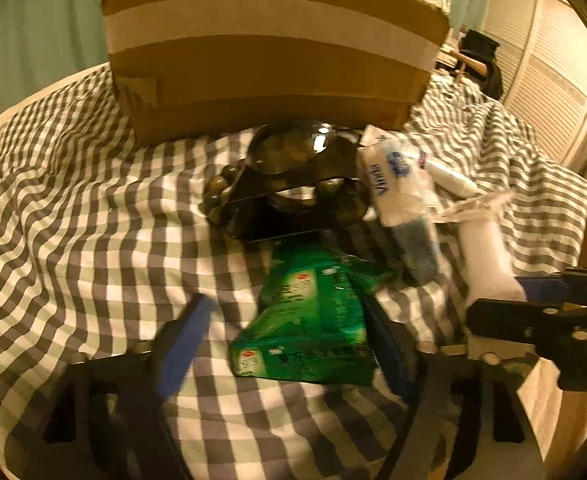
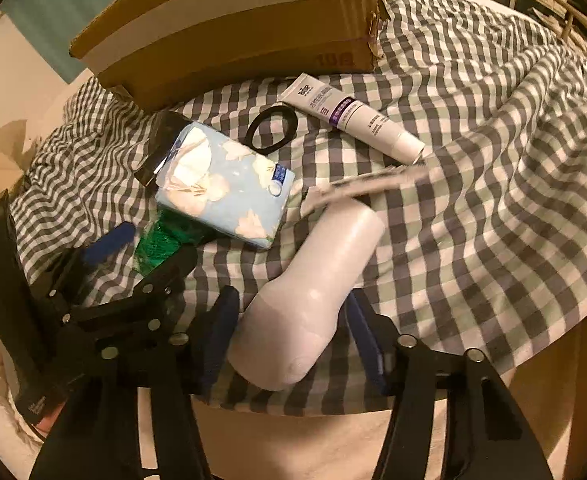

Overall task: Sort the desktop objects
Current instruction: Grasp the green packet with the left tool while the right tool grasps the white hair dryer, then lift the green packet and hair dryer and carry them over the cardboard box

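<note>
My left gripper (image 1: 289,340) is open around a green packet (image 1: 313,328) lying on the checked cloth; its right finger touches the packet's side. My right gripper (image 2: 293,320) has its jaws on both sides of a white bottle (image 2: 313,292), close to it. The bottle also shows in the left wrist view (image 1: 489,256). A pale blue tissue pack (image 2: 225,188) lies beyond the green packet (image 2: 161,240). A white tube (image 2: 353,116) and a black hair band (image 2: 271,130) lie further back. A bead bracelet (image 1: 217,192) and dark sunglasses (image 1: 293,184) lie before the cardboard box (image 1: 269,52).
The cardboard box stands at the back of the table (image 2: 493,160), which is covered by a grey and white checked cloth. A thin pale strip (image 2: 373,184) lies beyond the bottle. The table's front edge is close below the right gripper. A louvred wardrobe (image 1: 545,92) is at far right.
</note>
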A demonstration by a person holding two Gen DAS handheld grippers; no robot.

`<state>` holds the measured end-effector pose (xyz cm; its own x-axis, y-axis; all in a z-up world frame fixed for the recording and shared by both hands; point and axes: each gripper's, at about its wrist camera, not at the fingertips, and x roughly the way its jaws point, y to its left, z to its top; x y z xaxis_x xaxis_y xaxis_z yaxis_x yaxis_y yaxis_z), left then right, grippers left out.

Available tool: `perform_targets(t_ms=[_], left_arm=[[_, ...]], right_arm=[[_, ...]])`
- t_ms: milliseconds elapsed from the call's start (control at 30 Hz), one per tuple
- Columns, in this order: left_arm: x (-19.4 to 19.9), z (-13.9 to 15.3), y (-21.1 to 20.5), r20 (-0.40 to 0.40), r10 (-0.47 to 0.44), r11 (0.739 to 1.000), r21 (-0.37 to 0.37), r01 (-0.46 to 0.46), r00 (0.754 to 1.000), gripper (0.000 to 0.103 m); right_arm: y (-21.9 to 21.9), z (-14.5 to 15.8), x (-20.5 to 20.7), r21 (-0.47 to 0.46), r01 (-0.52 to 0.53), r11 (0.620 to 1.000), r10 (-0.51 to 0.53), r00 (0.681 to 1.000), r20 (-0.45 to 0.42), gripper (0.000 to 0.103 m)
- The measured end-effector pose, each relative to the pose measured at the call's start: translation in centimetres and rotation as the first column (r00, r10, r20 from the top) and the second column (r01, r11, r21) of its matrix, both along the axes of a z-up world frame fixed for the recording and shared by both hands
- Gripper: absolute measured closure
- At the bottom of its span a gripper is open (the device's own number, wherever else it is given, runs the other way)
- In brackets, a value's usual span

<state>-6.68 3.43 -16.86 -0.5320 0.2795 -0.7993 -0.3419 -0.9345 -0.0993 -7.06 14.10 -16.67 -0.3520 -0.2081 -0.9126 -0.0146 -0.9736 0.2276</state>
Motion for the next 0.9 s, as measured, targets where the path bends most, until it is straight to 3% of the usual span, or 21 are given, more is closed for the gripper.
perform_targets(t_ms=[67, 233, 900], left_arm=[[-0.1, 0.2, 0.4, 0.005, -0.026, 1.0, 0.01, 0.025, 1.0, 0.046], [0.4, 0.7, 0.5, -0.009, -0.028, 1.0, 0.004, 0.029, 1.0, 0.054], [3.4, 5.6, -0.6, -0.069, 0.005, 0.996, 0.09, 0.001, 0.998, 0.055]], right_arm=[[-0.1, 0.1, 0.3, -0.001, -0.01, 1.0, 0.01, 1.0, -0.008, 0.055], [-0.4, 0.8, 0.8, 0.01, -0.019, 1.0, 0.019, 0.999, -0.032, 0.055], [1.0, 4.0, 3.3, -0.088, -0.001, 0.996, -0.01, 0.992, -0.126, 0.055]])
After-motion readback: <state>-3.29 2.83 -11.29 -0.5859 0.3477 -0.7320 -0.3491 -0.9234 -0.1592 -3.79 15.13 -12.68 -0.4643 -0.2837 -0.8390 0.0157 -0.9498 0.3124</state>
